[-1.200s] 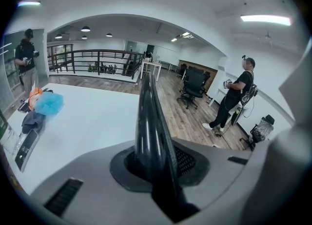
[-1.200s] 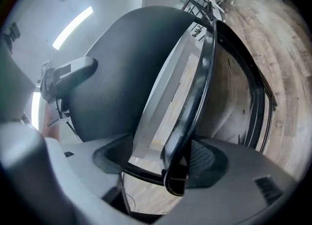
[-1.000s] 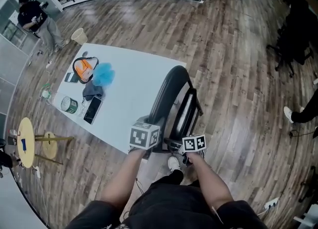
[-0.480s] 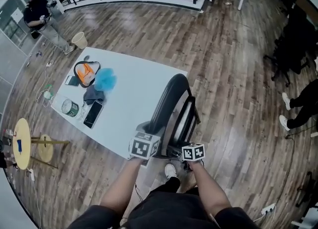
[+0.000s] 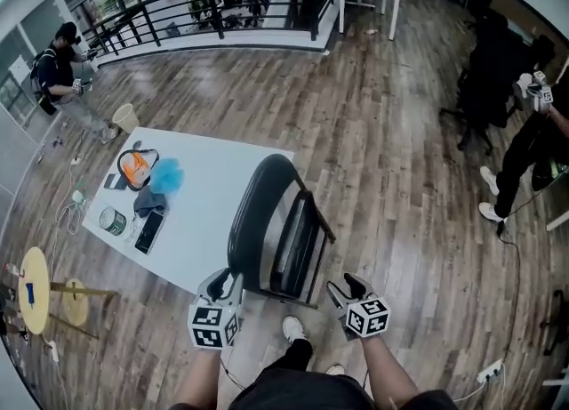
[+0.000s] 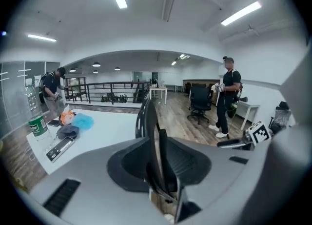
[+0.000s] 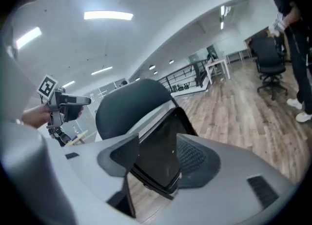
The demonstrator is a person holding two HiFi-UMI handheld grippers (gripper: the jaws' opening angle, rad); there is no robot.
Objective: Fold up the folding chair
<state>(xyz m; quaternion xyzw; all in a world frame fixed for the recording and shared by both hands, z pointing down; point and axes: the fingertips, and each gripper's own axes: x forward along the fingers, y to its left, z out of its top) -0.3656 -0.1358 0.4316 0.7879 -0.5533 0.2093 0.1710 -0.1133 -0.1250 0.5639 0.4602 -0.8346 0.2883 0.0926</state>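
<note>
The black folding chair (image 5: 274, 229) stands folded flat, its seat up against the back, beside the white table (image 5: 209, 199). My left gripper (image 5: 222, 284) hangs just short of the chair's near left corner, jaws apart and holding nothing. In the left gripper view the chair (image 6: 147, 121) shows edge-on beyond that gripper (image 6: 158, 177). My right gripper (image 5: 345, 289) is off the chair's near right side, apart from it. Its jaws are closing with nothing between them. From the right gripper (image 7: 155, 173) the chair (image 7: 130, 106) shows beyond the jaws.
On the table's far left lie an orange bag (image 5: 138, 168), a blue cloth (image 5: 166, 175), a tin can (image 5: 111, 220) and a phone (image 5: 148, 231). A round yellow stool (image 5: 33, 278) stands left. People stand at the upper left (image 5: 58, 66) and at the right (image 5: 532, 137) by an office chair (image 5: 480, 66).
Both grippers have come off the chair's near edge and drawn back toward me, rising a little. The chair stays standing folded by the table.
</note>
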